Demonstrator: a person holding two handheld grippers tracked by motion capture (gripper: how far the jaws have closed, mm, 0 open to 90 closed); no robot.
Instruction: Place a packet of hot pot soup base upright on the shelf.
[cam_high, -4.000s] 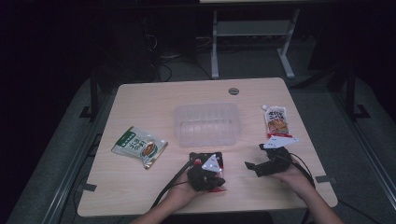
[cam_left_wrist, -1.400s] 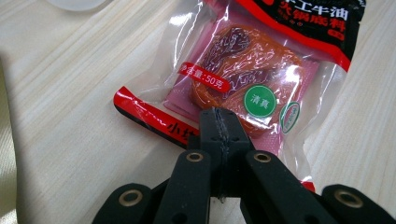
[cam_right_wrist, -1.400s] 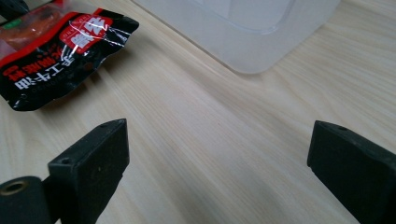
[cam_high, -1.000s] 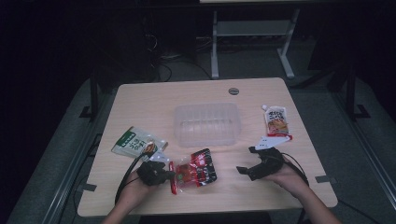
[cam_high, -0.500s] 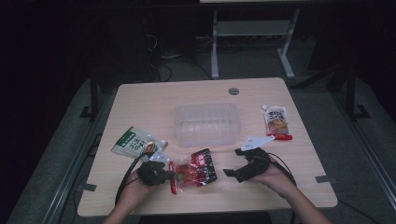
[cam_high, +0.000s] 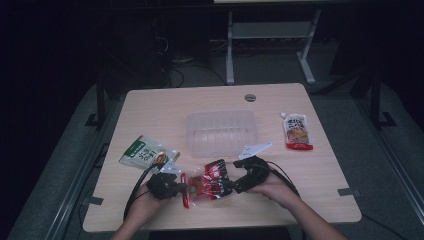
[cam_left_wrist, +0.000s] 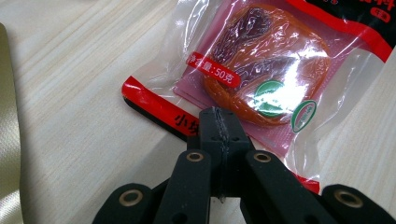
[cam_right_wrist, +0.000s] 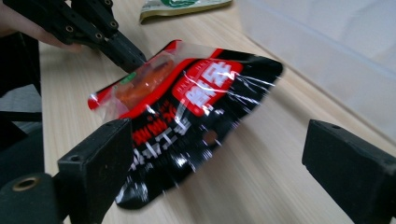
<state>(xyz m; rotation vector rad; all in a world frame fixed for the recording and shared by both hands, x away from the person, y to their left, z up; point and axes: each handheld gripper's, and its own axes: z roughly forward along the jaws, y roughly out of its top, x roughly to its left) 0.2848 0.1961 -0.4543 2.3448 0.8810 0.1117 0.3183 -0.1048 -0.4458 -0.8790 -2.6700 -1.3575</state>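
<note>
A red and black snack packet (cam_high: 207, 183) with a clear window lies near the table's front edge, lifted a little at one end. My left gripper (cam_high: 181, 189) is shut on the packet's red-edged seam (cam_left_wrist: 187, 123), jaws pinched together on the film. My right gripper (cam_high: 234, 187) stands open just right of the packet, its black end (cam_right_wrist: 187, 135) reaching in between the two wide-apart pads (cam_right_wrist: 100, 163) without being pressed. The left gripper's fingers (cam_right_wrist: 122, 51) also appear beyond the packet in the right gripper view.
A clear plastic tub (cam_high: 221, 132) stands at mid-table, just behind the packet. A green and white pouch (cam_high: 145, 153) lies at the left, and a red and white spout pouch (cam_high: 296, 131) at the right. Cables trail from both grippers toward the front edge.
My right gripper has slid left along the table to the packet's right end, jaws still wide. The left gripper and the packet have stayed in place.
</note>
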